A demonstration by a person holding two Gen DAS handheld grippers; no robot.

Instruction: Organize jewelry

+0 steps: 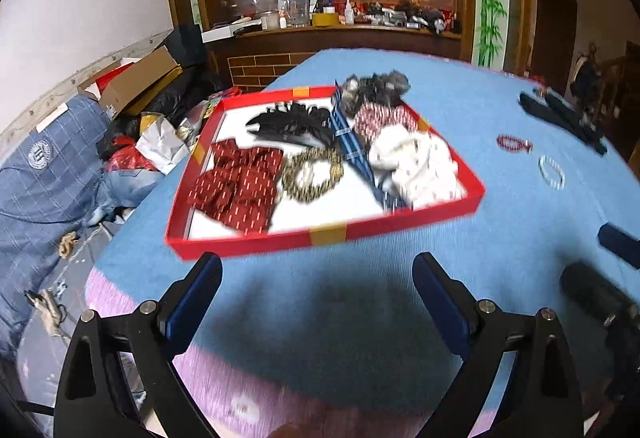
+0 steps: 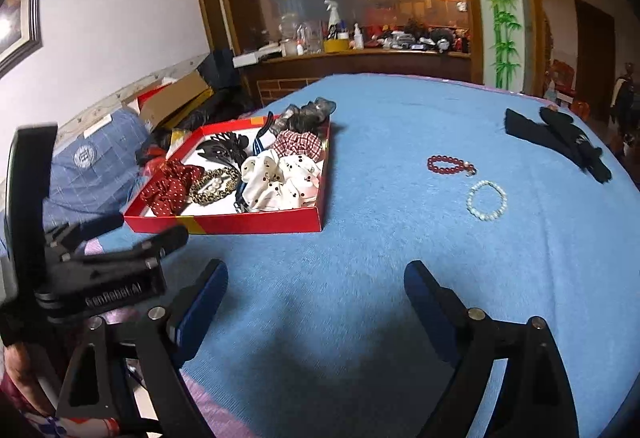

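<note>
Sat on a blue cloth (image 2: 380, 238) over a table: a red tray (image 2: 256, 224), flat and open on top; long side ran away from the cameras toward the back wall; split down the middle by a blue divider (image 1: 352, 142) that ran the same long way. Held hair ties on both sides; on the left, a dark red spotted scrunchie (image 1: 236, 190), a leopard-print one (image 1: 312, 170) just beside it and something black (image 1: 292, 126) behind; on the right, a white spotted scrunchie (image 2: 280, 178), a red checked one (image 2: 298, 144) behind it and a grey fluffy one (image 2: 308, 114) at the far end.

Lay flat on the cloth, well apart from the tray, off to its right: a red bead bracelet (image 2: 450, 164) and a white pearl bracelet (image 2: 486, 200), near each other but not touching; red one farther back; its small charm pointed right. Farther back still, a black folded thing (image 2: 556, 142), long way slanted.

Hung over bare cloth in front of the tray: left gripper (image 1: 318, 278), fingers spread wide, nothing between them. Hung to the right of it: right gripper (image 2: 316, 284), fingers also wide apart, nothing between.
</note>
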